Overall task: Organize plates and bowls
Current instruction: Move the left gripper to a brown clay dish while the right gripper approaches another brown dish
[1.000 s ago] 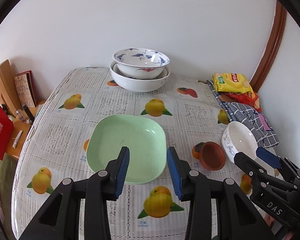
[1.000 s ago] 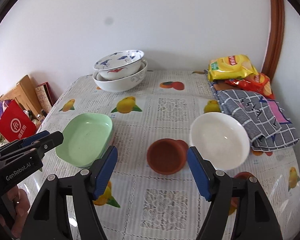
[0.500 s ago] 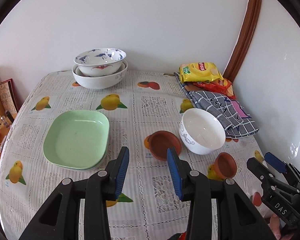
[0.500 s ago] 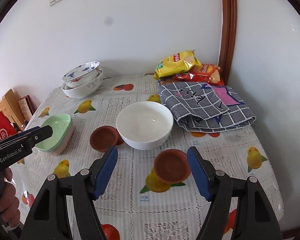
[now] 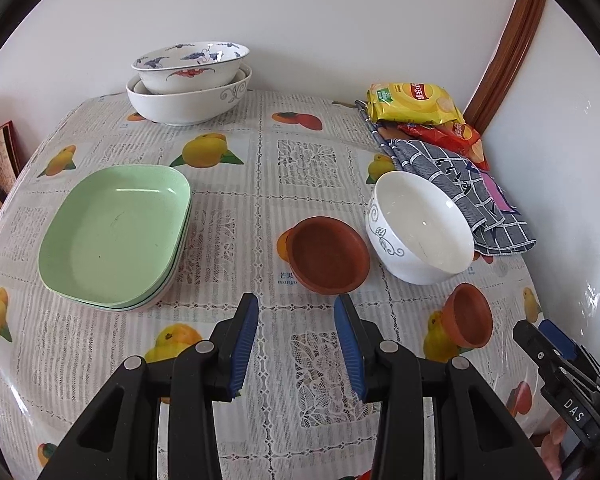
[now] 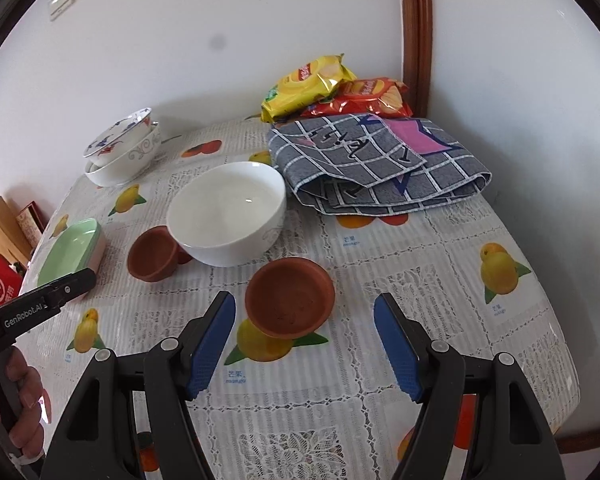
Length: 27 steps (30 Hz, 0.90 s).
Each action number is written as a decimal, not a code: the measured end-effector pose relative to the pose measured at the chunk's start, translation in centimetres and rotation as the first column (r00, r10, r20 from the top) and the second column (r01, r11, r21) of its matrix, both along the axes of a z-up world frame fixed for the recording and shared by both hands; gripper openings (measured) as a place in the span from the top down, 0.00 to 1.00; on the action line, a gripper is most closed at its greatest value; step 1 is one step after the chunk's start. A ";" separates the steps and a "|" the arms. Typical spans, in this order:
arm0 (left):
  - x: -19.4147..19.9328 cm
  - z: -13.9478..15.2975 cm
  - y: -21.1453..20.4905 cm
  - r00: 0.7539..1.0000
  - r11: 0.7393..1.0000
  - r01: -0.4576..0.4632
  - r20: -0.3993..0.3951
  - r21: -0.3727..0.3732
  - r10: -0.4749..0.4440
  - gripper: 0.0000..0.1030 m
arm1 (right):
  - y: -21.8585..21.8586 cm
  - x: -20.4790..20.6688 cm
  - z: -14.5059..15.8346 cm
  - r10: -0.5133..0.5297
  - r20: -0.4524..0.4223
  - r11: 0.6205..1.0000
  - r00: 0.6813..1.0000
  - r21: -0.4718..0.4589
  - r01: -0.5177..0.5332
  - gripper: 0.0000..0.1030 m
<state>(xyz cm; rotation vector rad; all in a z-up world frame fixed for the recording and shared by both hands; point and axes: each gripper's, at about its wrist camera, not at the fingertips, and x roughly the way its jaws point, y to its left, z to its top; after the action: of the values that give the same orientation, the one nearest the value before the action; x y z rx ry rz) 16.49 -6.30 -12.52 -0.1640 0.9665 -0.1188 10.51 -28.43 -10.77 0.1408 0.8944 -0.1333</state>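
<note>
left gripper (image 5: 296, 344): jaws parted a moderate gap, nothing between the blue pads, touching nothing; hovers over the tablecloth (image 5: 308, 160), aimed at the near brown bowl. Also seen at left edge of the right wrist view, held by a hand (image 6: 24, 404).
right gripper (image 6: 304, 348): jaws wide apart, empty, no contact; the second brown bowl sits just ahead, between the finger lines but beyond the tips. Its tip shows at lower right of the left wrist view.
brown bowl (image 5: 329, 255): upright on the cloth, just left of the white bowl, close to touching; cannot tell if they touch.
second brown bowl (image 6: 290, 298): upright, near table's front edge, in front of the white bowl, apart from it.
white bowl (image 5: 418, 227): upright, empty, its far side against the folded checked cloth (image 6: 380, 164).
green plates (image 5: 116, 232): stacked, at least two, left part of table, well apart from the brown bowls.
patterned bowls (image 5: 190, 80): blue-patterned one nested in a larger white one, back of table by the wall.
snack bags (image 6: 332, 92): yellow and red, back right corner, behind the checked cloth.
</note>
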 end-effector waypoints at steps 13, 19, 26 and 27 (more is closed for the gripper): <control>4.5 -2.4 -0.9 0.998 0.999 -0.019 -0.067 0.030 0.021 0.64 | -2.9 2.6 -4.1 -0.055 -0.083 0.997 0.995 0.051 0.059 0.31; 6.1 -3.6 -1.1 0.994 0.999 -0.032 -0.102 0.026 0.034 0.64 | -3.3 3.5 -5.1 -0.060 -0.100 0.996 0.993 0.057 0.066 0.33; 7.3 -4.8 -1.7 0.992 0.999 -0.020 -0.127 0.037 0.025 0.64 | -3.0 4.4 -5.9 -0.038 -0.122 0.997 0.992 0.065 0.046 0.42; 7.4 -4.9 -1.7 0.991 0.999 -0.021 -0.131 0.032 0.025 0.64 | -2.9 4.5 -6.0 -0.034 -0.122 0.997 0.992 0.063 0.042 0.43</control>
<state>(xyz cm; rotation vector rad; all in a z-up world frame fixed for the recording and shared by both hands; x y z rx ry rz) 23.91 -8.00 -17.46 -0.1560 1.0964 -0.0727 15.01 -31.38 -16.77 0.2128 1.0179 -0.1496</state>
